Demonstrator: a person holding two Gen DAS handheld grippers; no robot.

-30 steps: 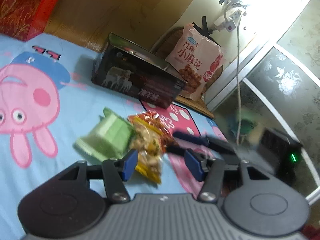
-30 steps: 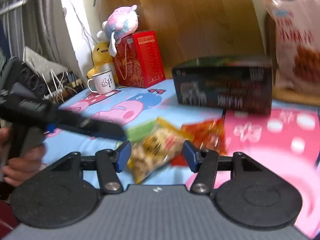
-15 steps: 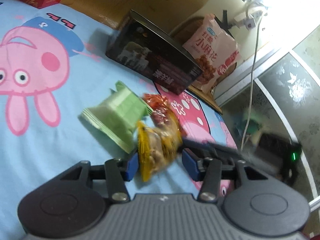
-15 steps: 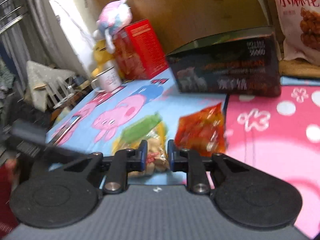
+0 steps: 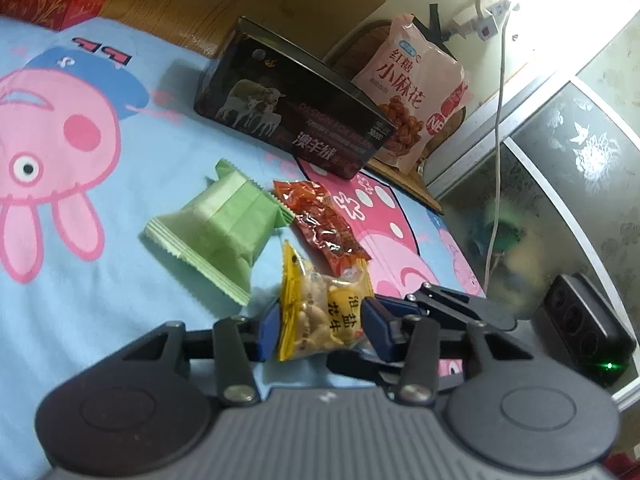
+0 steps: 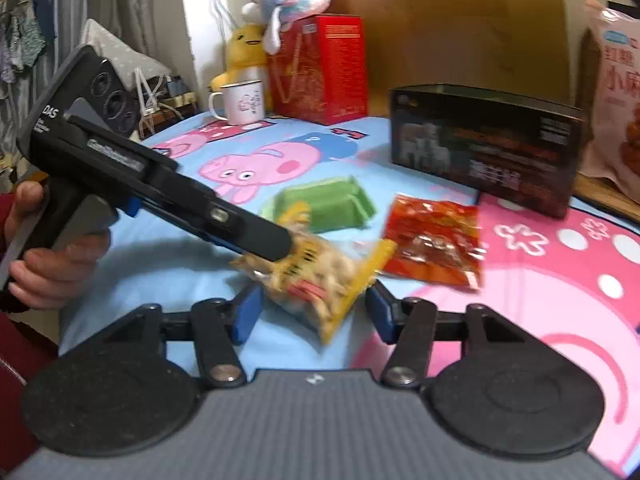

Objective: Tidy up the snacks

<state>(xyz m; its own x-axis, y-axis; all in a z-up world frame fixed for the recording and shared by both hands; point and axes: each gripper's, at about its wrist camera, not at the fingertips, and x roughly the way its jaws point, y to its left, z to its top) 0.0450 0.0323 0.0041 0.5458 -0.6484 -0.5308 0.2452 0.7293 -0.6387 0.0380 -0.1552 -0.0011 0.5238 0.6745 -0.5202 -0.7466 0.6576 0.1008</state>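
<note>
The yellow peanut packet [image 5: 320, 316] stands upright, apparently clamped between the left gripper [image 5: 320, 326] fingers, while the right gripper [image 6: 312, 316], jaws apart, flanks its lower end above the bedsheet [image 5: 120, 280].

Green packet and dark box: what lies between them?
Nothing: only bare printed sheet separates the green packet from the dark box, seen in the left wrist view.

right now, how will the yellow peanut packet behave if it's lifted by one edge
Probably floppy: the yellow peanut packet is thin film, crumpled in the left gripper. Likely light, with loose peanuts that shift. Its glossy film may slip.
</note>
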